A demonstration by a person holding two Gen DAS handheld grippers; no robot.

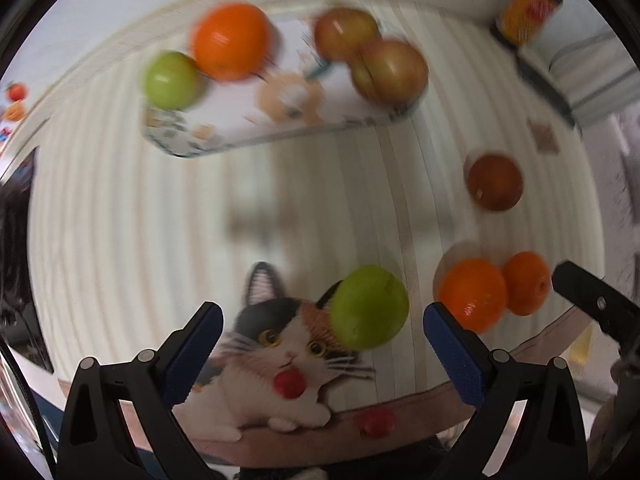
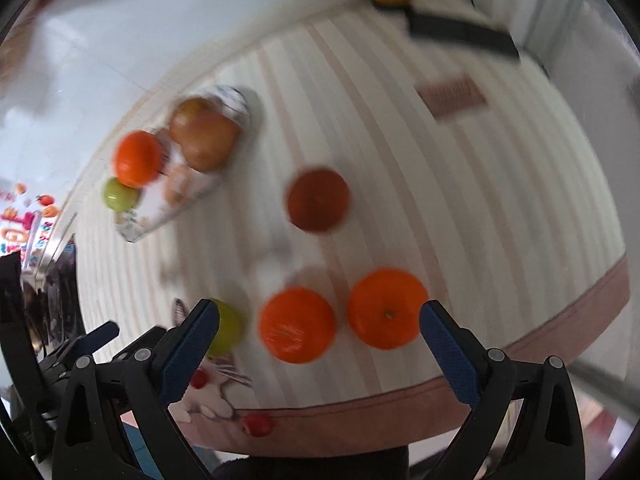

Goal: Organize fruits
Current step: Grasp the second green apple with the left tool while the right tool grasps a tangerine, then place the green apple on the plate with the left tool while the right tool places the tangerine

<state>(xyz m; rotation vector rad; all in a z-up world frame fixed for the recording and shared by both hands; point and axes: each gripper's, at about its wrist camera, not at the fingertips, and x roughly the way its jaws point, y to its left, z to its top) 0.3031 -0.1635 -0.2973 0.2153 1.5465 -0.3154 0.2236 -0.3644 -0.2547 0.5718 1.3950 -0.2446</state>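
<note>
A patterned tray (image 1: 280,136) at the back holds a green apple (image 1: 170,80), an orange (image 1: 230,40) and two red-yellow apples (image 1: 390,70); it also shows in the right wrist view (image 2: 160,216). Loose on the striped cloth lie a green apple (image 1: 370,308), two oranges (image 1: 472,300) (image 1: 526,282) and a dark red fruit (image 1: 495,187). My left gripper (image 1: 322,344) is open, with the green apple between its fingers, nearer the right one. My right gripper (image 2: 320,340) is open over the two oranges (image 2: 297,330) (image 2: 387,308). The dark red fruit (image 2: 318,199) lies beyond them.
The cloth has a printed cat (image 1: 280,352) at its near edge. An orange carton (image 1: 528,6) and a dark flat object (image 2: 460,36) stand at the back right. A small brown patch (image 2: 450,94) lies on the cloth. The table edge (image 2: 400,408) runs close below the grippers.
</note>
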